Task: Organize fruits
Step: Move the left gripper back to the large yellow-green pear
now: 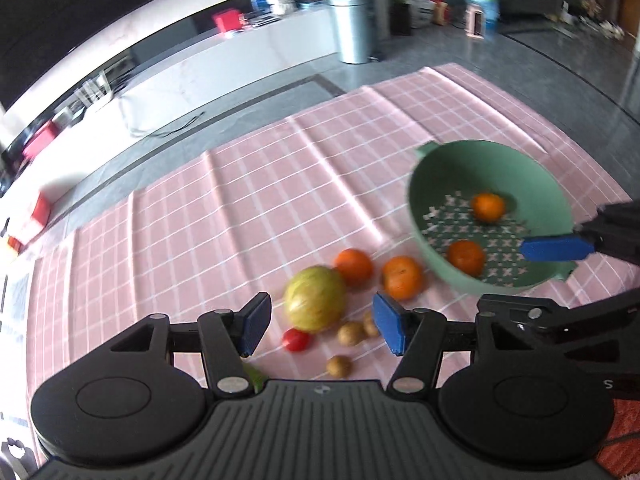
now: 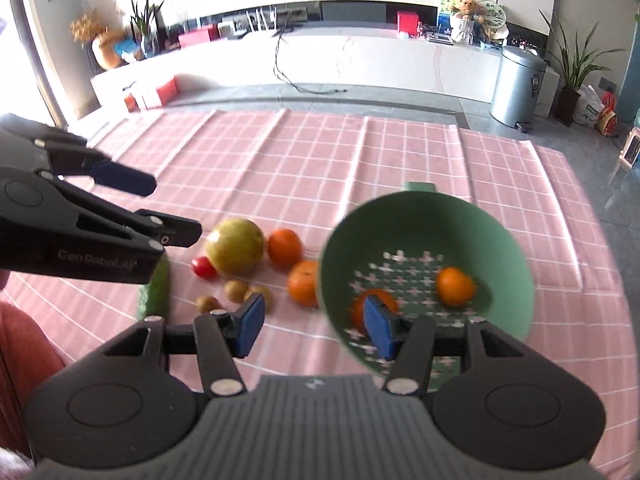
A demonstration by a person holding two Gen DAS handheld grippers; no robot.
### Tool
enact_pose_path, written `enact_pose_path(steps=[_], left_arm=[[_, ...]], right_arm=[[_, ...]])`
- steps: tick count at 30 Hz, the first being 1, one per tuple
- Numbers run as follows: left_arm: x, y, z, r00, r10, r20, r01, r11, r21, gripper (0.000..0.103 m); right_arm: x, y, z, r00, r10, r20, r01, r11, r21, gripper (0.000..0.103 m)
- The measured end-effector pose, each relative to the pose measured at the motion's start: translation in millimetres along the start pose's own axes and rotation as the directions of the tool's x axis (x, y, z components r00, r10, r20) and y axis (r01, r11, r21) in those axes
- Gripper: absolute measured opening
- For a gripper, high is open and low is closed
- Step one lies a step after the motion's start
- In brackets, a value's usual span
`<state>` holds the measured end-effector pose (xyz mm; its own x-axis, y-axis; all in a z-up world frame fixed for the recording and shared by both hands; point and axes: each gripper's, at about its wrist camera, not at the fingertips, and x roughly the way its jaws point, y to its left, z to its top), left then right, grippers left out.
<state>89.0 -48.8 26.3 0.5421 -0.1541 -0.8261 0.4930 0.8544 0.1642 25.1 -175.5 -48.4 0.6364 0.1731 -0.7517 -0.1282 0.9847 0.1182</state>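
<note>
Oranges [image 1: 400, 277] just beyond left tool [image 1: 320, 322] — jaws apart | colander [image 1: 440, 184] right

My fingers wear blue pads [image 1: 256, 328] on black arms. Under them lies a pink cloth [image 1: 248, 184] crossed by thin white lines in a check. The bowl [image 1: 440, 176] is pale green, its floor cut with small cross-shaped holes that show the pink and white beneath. Two oranges [image 1: 488, 207] inside it are bright orange, and so are the two [image 1: 353, 267] on the cloth. The big round fruit [image 1: 315, 298] is yellow-green with faint reddish streaks. Beside it sits a red tomato [image 1: 296, 339] and three dull brown little fruits [image 1: 350, 333]. A silver bin [image 2: 516, 84] stands on the grey floor [image 2: 400, 98].
</note>
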Motion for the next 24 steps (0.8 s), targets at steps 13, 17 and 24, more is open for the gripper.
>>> enact_pose_path(steps=[13, 17, 24], left_arm=[[6.6, 52.3, -52.0, 0.999, -0.042, 0.019, 0.045, 0.982, -0.181, 0.069], [19.6, 39.8, -47.4, 0.995, -0.087, 0.053, 0.092, 0.988, -0.120, 0.069], [60.4, 27.2, -40.8, 0.990, -0.126, 0.059, 0.128, 0.991, -0.040, 0.073]], right_arm=[[35.4, 60.0, -30.9, 0.999, -0.006, 0.035, 0.001, 0.989, 0.146, 0.048], [50.2, 58.6, -33.1, 0.996, -0.085, 0.020, 0.081, 0.981, 0.175, 0.046], [70.5, 44.7, -45.3, 0.980, -0.192, 0.047, 0.158, 0.903, 0.399, 0.045]])
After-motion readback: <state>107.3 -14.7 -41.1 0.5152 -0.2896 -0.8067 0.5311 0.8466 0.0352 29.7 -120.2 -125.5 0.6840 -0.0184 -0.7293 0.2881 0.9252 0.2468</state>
